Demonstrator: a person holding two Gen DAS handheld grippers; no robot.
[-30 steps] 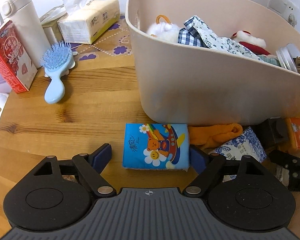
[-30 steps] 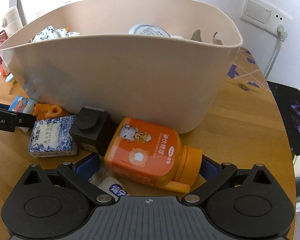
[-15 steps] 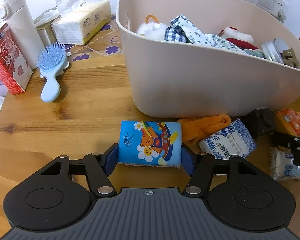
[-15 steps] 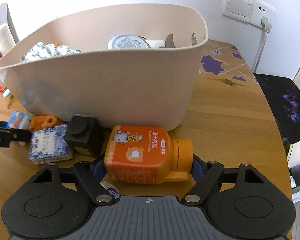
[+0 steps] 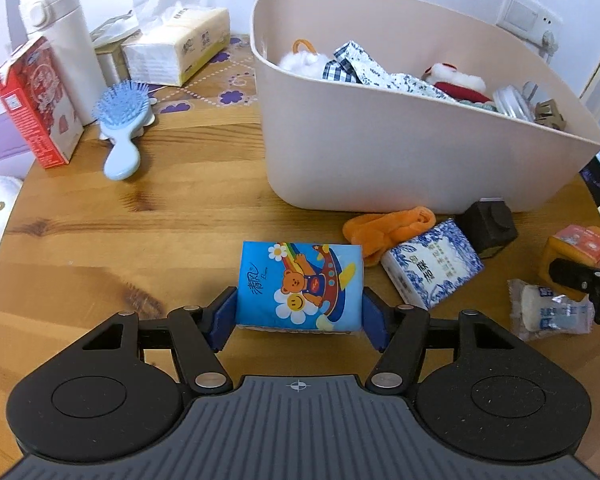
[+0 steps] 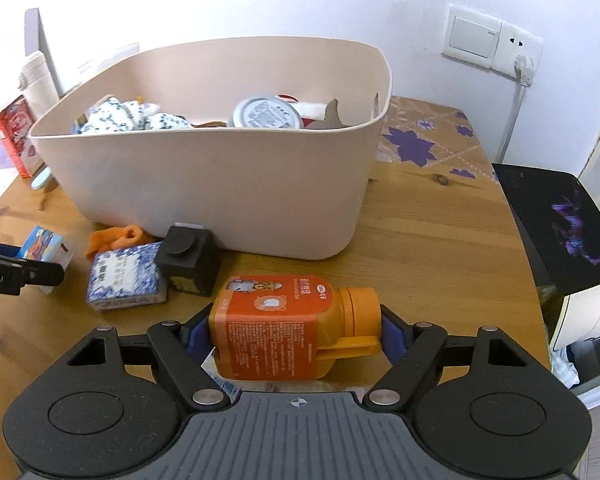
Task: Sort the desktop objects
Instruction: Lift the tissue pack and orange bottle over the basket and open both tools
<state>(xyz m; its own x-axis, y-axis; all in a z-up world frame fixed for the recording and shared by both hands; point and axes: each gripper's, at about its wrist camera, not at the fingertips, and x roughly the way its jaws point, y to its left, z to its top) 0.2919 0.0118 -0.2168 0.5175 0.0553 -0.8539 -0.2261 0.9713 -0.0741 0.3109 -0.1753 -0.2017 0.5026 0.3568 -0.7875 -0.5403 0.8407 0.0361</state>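
Observation:
My left gripper (image 5: 299, 314) is shut on a blue tissue pack with a cartoon bear (image 5: 299, 284), held a little above the wooden table. My right gripper (image 6: 294, 330) is shut on an orange bottle (image 6: 284, 330) lying sideways between its pads, also lifted off the table. The beige bin (image 5: 400, 152) stands behind both, with cloths, a plush toy and a round tin inside. In the right wrist view the bin (image 6: 220, 184) fills the middle, and the left gripper with its tissue pack (image 6: 44, 246) shows at the far left.
An orange cloth (image 5: 388, 228), a blue-white tissue pack (image 5: 432, 266), a black box (image 5: 490, 228) and a clear wrapped packet (image 5: 550, 312) lie in front of the bin. A blue hairbrush (image 5: 122, 132), red carton (image 5: 36, 104), white flask and tissue box stand far left. A wall socket is behind.
Both grippers went from open to shut, the left on the bear tissue pack, the right on the orange bottle. Both have since risen with their loads, and the bin looks farther off.

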